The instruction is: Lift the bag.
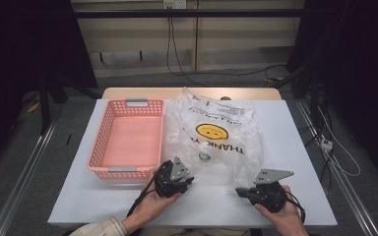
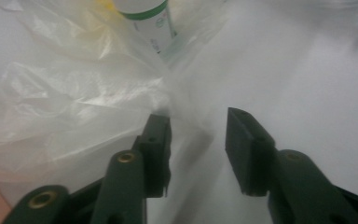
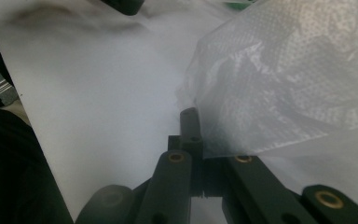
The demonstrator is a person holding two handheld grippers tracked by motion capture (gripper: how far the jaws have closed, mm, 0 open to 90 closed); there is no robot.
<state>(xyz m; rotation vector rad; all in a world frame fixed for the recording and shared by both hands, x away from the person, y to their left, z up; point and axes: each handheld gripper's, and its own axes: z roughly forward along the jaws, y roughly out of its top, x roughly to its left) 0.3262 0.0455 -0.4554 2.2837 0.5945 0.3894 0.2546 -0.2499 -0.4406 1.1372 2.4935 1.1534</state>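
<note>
A clear plastic bag [image 1: 216, 132] printed with a yellow smiley and "THANK YOU" lies crumpled in the middle of the white table [image 1: 295, 147]. Inside it lies a white bottle [image 2: 149, 21] with a green label, whose round end shows through the film [image 1: 204, 156]. My left gripper [image 1: 189, 181] sits at the bag's near left edge. In the left gripper view it [image 2: 198, 128] is open, with the bag's film [image 2: 74, 93] bunched against its left jaw. My right gripper [image 1: 239, 191] is at the bag's near right corner. There it [image 3: 195, 119] is shut on the bag's edge [image 3: 284, 79], and the film drapes over its right jaw.
A pink plastic basket [image 1: 128, 169] with nothing in it stands left of the bag, close to my left gripper. Bare white tabletop runs along the near edge and to the right. A wooden table edge [image 1: 128, 92] shows behind.
</note>
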